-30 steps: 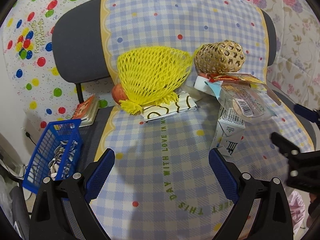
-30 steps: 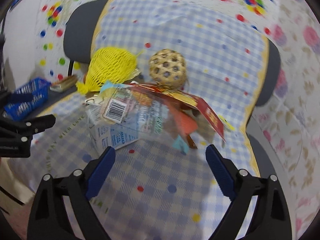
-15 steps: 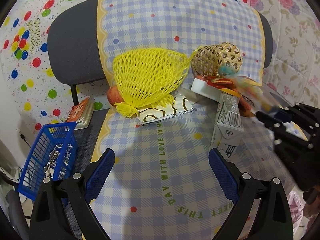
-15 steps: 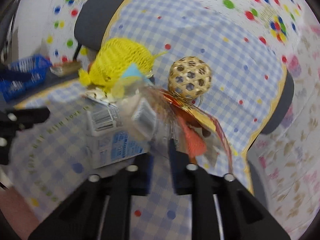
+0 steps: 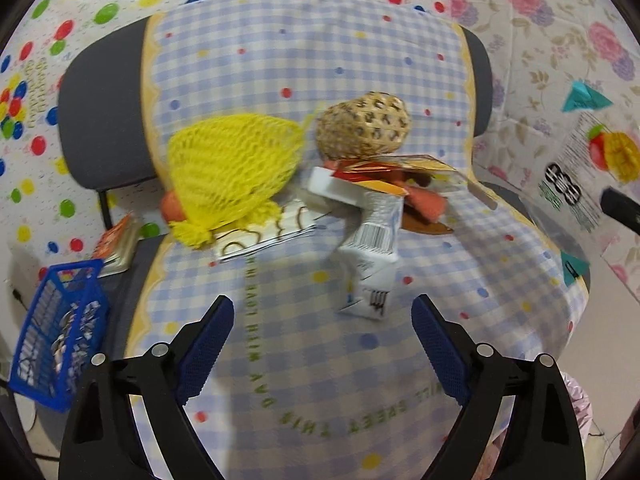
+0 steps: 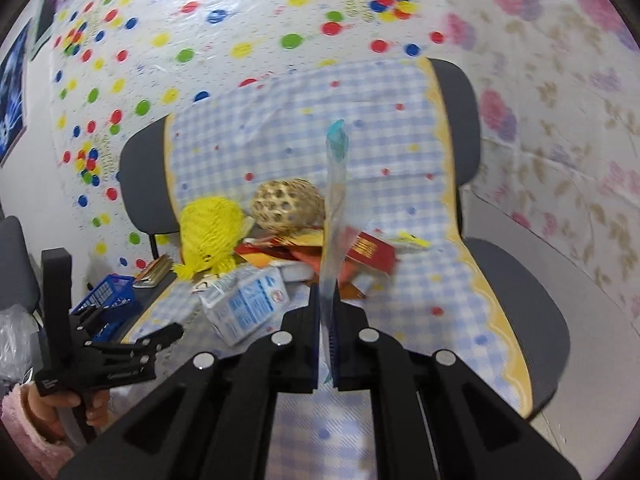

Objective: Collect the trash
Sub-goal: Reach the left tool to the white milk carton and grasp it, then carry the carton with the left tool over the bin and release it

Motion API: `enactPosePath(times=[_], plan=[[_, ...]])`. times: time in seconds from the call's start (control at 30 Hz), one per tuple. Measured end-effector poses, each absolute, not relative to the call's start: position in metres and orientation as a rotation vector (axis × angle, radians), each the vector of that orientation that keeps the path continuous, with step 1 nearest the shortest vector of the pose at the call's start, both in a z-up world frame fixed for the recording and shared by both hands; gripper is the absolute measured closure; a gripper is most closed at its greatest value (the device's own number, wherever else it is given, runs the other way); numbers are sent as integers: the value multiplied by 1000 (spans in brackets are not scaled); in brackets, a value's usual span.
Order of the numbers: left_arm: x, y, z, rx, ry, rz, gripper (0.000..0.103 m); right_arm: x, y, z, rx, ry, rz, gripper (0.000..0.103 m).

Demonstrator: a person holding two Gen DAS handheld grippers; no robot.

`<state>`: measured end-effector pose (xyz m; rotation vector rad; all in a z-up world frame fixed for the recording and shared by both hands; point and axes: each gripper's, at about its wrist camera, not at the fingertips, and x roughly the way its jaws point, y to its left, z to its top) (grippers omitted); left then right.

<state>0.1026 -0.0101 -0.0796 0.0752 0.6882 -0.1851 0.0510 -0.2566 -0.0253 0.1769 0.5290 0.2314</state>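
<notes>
Trash lies on a chair covered with a checked cloth [image 5: 304, 360]: a yellow net bag [image 5: 232, 168], a white milk carton [image 5: 372, 256], red and orange wrappers [image 5: 384, 180] and a wicker ball [image 5: 364, 128]. My left gripper [image 5: 322, 344] is open and empty, low over the seat in front of the carton. My right gripper [image 6: 327, 344] is shut on a clear plastic wrapper [image 6: 334, 216] and holds it edge-on, lifted above the pile; the wrapper also shows at the right of the left wrist view [image 5: 576, 176]. The carton [image 6: 248, 300] lies below it.
A blue basket [image 5: 56, 332] with small metal items stands on the left beside the chair, with a book [image 5: 118, 240] behind it. The chair back [image 5: 100, 120] and papered walls close the far side. Pink plastic [image 5: 576, 404] shows at lower right.
My right gripper closed on the clear wrapper and lifted it up and to the right off the pile. The carton tipped over. My left gripper stayed open and edged closer.
</notes>
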Motion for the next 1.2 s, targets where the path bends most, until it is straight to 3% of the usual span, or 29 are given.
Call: enactPosePath(times=[0.03,0.07,0.3,0.47,0.93,1.2], plan=[[106,-14,-81,79,685,-194,24,51,-260,-29,185,536,229,99],[109,-18,-83,85,688,-205,39,50,-264,-32,192,544,227,99],[134,-45,-93,123,701,-204,40,47,-279,-47,224,582,217,99],[140,-51,-101,157,724,-202,64,43,-280,-57,237,609,224,99],[31,-23,-56,88,601,-269,65,11,-263,-48,234,605,270,99],[-3,-49,-55,105,560,-364,65,-30,-272,-46,210,612,195,99]])
